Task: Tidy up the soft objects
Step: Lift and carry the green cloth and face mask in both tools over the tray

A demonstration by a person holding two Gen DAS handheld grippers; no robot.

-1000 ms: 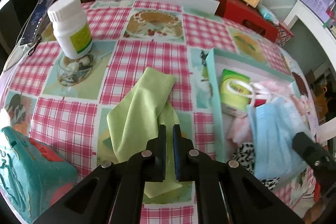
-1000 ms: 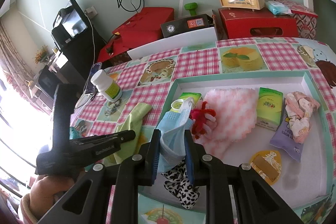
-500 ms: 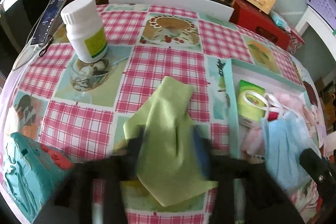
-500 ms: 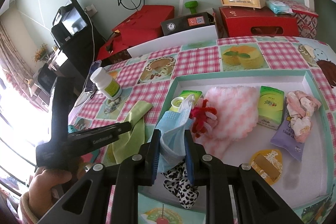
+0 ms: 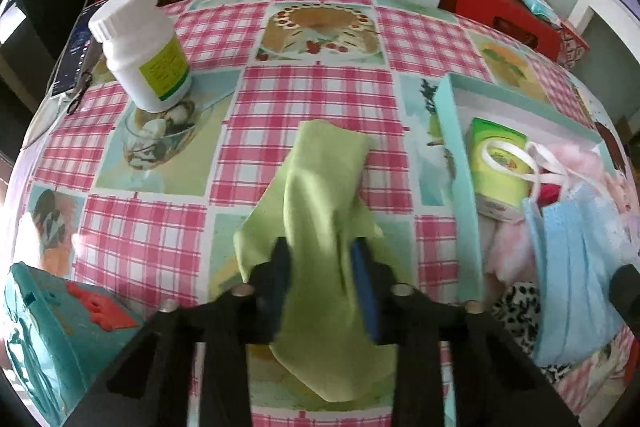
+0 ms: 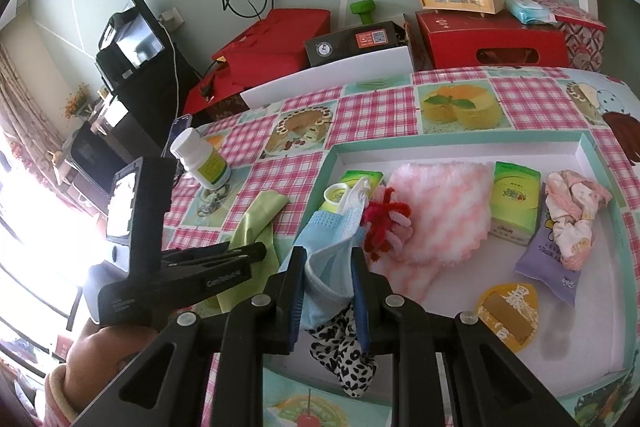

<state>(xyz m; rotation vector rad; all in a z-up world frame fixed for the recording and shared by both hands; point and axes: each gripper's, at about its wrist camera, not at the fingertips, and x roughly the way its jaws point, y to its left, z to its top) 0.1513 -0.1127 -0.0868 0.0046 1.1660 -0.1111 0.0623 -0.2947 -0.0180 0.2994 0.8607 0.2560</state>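
A light green cloth (image 5: 320, 227) lies on the checked tablecloth left of the teal-rimmed tray (image 5: 460, 163). My left gripper (image 5: 320, 279) is open, its jaws on either side of the cloth's raised fold. The cloth also shows in the right wrist view (image 6: 256, 223). My right gripper (image 6: 326, 287) is shut on a blue face mask (image 6: 332, 247) and holds it over the tray's left edge (image 6: 332, 163). In the tray lie a pink fluffy cloth (image 6: 444, 211), a red yarn piece (image 6: 380, 223), a leopard-print cloth (image 6: 348, 363) and a pink scrunched cloth (image 6: 576, 211).
A white pill bottle (image 5: 140, 47) stands at the far left of the table. A teal box (image 5: 48, 327) sits at the near left. The tray also holds green cartons (image 6: 514, 203), a purple wipes pack (image 6: 548, 259) and a yellow packet (image 6: 508, 311). Red boxes stand behind the table.
My left gripper went from shut to open and now straddles the green cloth, which has bunched up between the jaws. The right gripper still holds the mask in about the same place.
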